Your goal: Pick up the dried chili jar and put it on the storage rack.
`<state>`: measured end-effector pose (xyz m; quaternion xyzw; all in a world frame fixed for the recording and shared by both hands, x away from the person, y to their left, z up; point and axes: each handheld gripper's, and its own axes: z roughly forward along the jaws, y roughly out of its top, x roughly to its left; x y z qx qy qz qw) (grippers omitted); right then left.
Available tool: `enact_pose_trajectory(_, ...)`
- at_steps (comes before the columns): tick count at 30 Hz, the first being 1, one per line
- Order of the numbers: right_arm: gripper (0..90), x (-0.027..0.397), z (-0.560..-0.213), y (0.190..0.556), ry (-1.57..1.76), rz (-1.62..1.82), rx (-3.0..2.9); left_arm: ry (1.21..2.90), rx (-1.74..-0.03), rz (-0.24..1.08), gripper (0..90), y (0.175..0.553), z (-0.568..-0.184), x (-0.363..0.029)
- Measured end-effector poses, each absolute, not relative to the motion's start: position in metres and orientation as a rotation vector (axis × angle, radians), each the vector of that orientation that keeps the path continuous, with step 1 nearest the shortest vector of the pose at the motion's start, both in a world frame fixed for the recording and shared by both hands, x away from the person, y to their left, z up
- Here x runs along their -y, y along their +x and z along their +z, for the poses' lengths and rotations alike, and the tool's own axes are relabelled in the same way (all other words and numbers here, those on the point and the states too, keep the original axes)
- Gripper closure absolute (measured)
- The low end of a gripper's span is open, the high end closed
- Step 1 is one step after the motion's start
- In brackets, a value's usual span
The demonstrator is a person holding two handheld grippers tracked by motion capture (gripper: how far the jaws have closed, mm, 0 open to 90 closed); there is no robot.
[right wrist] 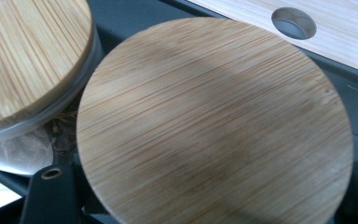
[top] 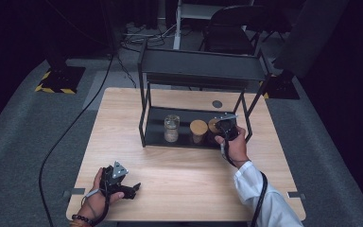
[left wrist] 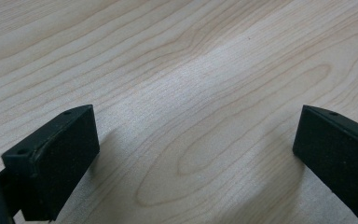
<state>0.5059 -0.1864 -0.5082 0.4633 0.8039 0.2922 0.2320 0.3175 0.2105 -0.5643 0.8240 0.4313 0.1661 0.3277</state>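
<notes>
Right gripper (top: pixel 223 126) clamped on a round bamboo lid (right wrist: pixel 214 121), rightmost on the black metal rack's (top: pixel 147 120) lower shelf.
Grain straight, edge smooth; a second lidded jar (top: pixel 198 131) stood just beside, a glass jar (top: pixel 171 128) beyond. Left gripper (top: pixel 131 188) rested with jaws spread on pale wood table (top: pixel 179 175).

Left claw (top: pixel 133 188) low near the person (jaws wide apart), right claw (top: pixel 226 126) reached forward, clamped tight

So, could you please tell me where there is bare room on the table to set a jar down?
The wooden table is bare between the left gripper and the black rack, and left of the rack. The rack's lower shelf is crowded on its right: three jars, with the right gripper there.
</notes>
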Motion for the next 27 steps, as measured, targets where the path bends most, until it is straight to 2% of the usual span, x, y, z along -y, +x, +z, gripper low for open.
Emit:
enact_pose_trajectory(18,20.1,0.1891,-0.5093,0.5083,1.256,0.761,-2.237,2.158,-1.129,0.435,0.0,0.3175,-0.5643,-0.2105)
enact_pose_trajectory(27,14.3,0.1887,-0.5092,0.509,1.235,0.723,-2.24,2.158,-1.129,0.435,0.0,0.3175,-0.5643,-0.2105)
